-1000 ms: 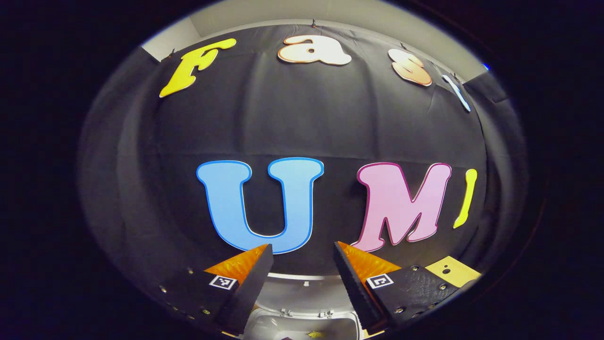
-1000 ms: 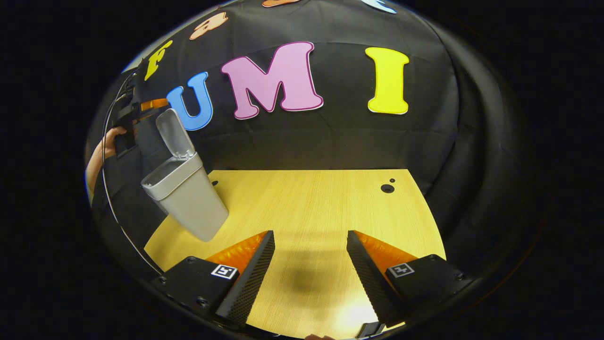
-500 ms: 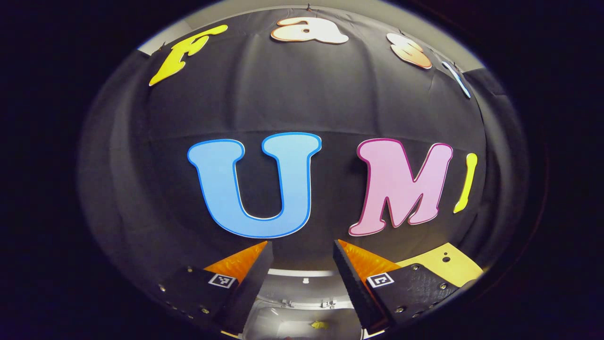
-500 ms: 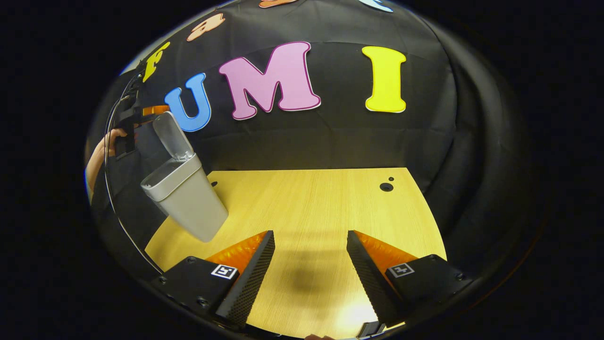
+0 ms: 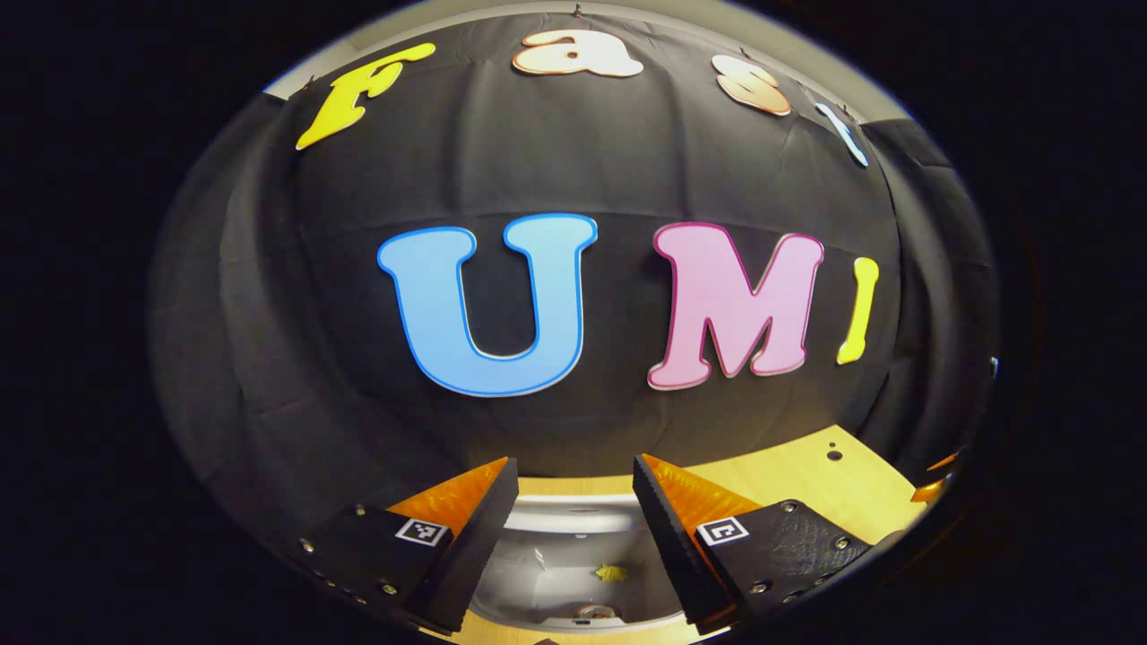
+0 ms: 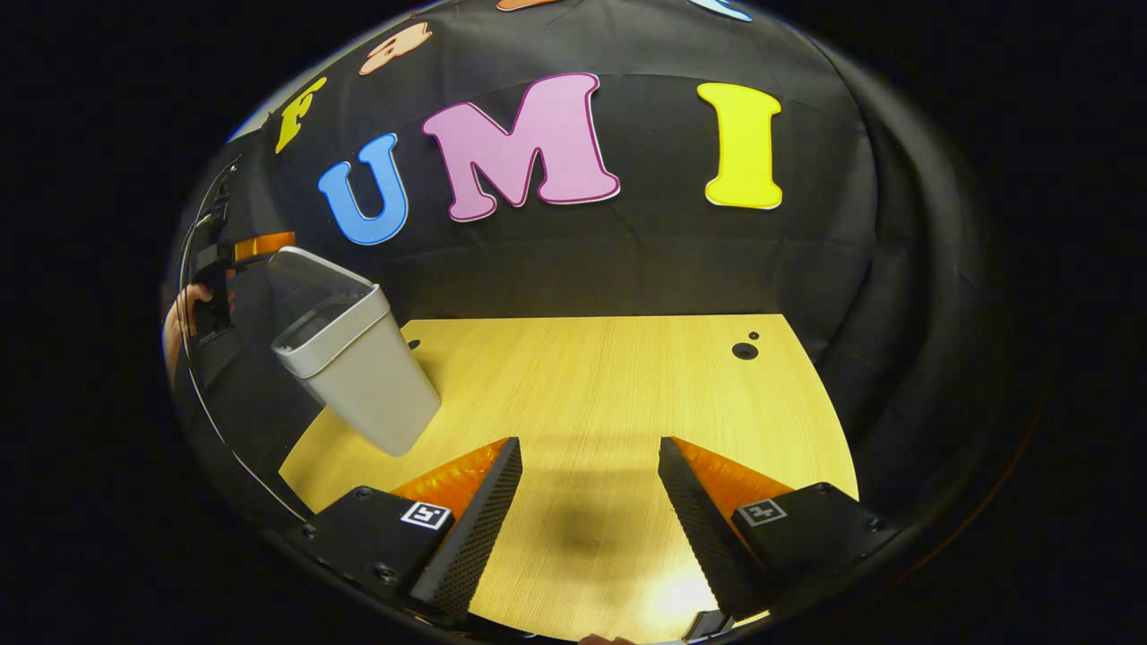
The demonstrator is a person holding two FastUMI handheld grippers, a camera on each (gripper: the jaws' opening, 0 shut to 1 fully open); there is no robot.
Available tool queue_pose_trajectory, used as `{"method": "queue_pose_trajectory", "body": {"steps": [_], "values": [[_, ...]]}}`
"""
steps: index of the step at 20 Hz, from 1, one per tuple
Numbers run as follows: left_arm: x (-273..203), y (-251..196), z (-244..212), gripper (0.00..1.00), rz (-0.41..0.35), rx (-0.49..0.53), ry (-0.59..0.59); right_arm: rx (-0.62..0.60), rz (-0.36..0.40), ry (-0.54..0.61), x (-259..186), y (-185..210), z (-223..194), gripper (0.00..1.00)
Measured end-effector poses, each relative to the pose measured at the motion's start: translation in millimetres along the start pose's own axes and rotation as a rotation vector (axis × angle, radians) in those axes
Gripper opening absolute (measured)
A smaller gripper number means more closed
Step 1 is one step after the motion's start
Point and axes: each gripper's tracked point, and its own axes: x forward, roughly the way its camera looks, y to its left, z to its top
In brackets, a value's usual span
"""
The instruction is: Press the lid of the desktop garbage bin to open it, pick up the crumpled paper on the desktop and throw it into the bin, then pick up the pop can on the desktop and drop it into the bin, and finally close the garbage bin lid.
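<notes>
Desktop (image 6: pixel 609 394), pale wood, bare ahead of the right gripper (image 6: pixel 584 502); no paper or can lying on it in the right gripper view, so judging both are already in the bin and only the lid step is left.

Bin (image 6: pixel 363 376), grey, stands near the desk's far left corner, well apart from the right gripper. Lid (image 6: pixel 314 273): half a second ago it stood nearly upright on its hinge; now it is swung well down over the mouth, edges blurred, a gap visible at the front. Not yet seated. Judgement: closing stroke is under way, last step of the task.

Left gripper (image 6: pixel 242 251) sits at the lid's raised back edge, a hand (image 6: pixel 179 318) behind it. Cannot tell from here whether it touches the lid. Its own view has tipped downward since the earlier frame: wall sits higher, more desk shows at right, and the pale curved lid (image 5: pixel 573 560) now lies between and below the left gripper (image 5: pixel 573 515), a small yellow mark on it.

Fingers: left pair apart, nothing between them. Right pair apart too, hovering over bare wood, position unchanged from the earlier frames.
</notes>
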Motion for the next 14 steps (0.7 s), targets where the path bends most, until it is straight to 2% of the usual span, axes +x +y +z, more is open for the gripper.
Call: {"method": "queue_pose_trajectory", "body": {"steps": [7, 14], "values": [[-15.7, -5.2, -55.0, 0.86, -0.039, -0.002, 0.120, -0.019, 0.018, 0.005, 0.2, 12.1, -4.3, 0.99], [-7.5, -13.4, -99.1, 0.86, -0.091, 0.009, 0.255, -0.011, 0.014, 0.006, 0.7, 11.0, -10.6, 0.99]]}}
